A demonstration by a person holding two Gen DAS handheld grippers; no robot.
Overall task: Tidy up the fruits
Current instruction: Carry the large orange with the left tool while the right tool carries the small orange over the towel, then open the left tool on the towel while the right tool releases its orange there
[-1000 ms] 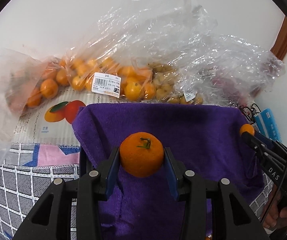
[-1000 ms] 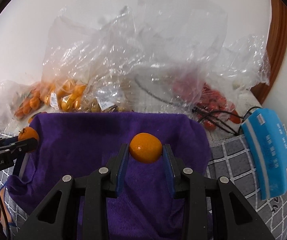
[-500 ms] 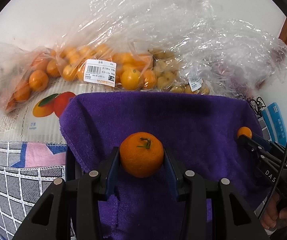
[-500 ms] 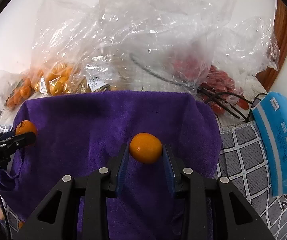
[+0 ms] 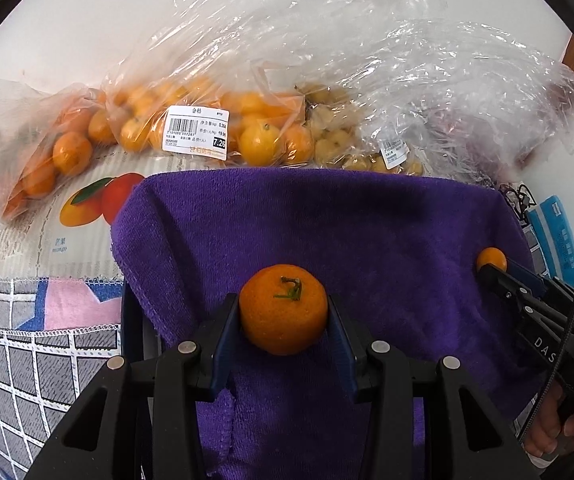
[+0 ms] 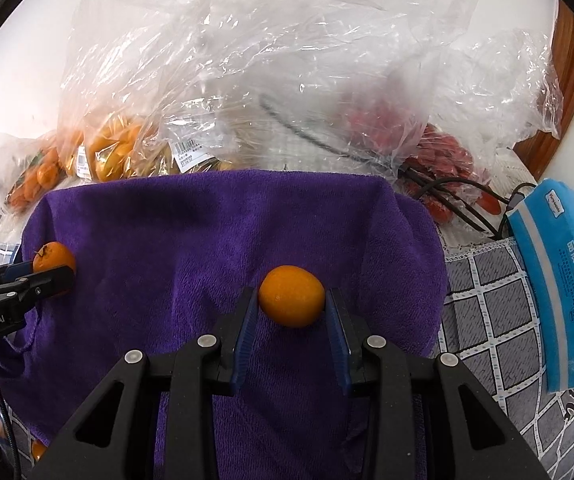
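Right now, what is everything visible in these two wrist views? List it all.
stemmed mandarin: 1, orange, in left gripper
smooth mandarin: 1, orange, in right gripper
towel: 1, purple, under both fruits
bagged orange fruit: several clear bags, behind towel
bagged red fruit: 1 bag, back right
tissue pack: 1, blue, right of towel
checked cloth: 1, grey, underneath
left gripper: black, shut
right gripper: black, shut

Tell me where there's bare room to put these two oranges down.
The purple towel is bare between the left claw and right claw, up to its back edge. Behind that, fruit bags crowd the wall; the blue tissue pack fills the right.
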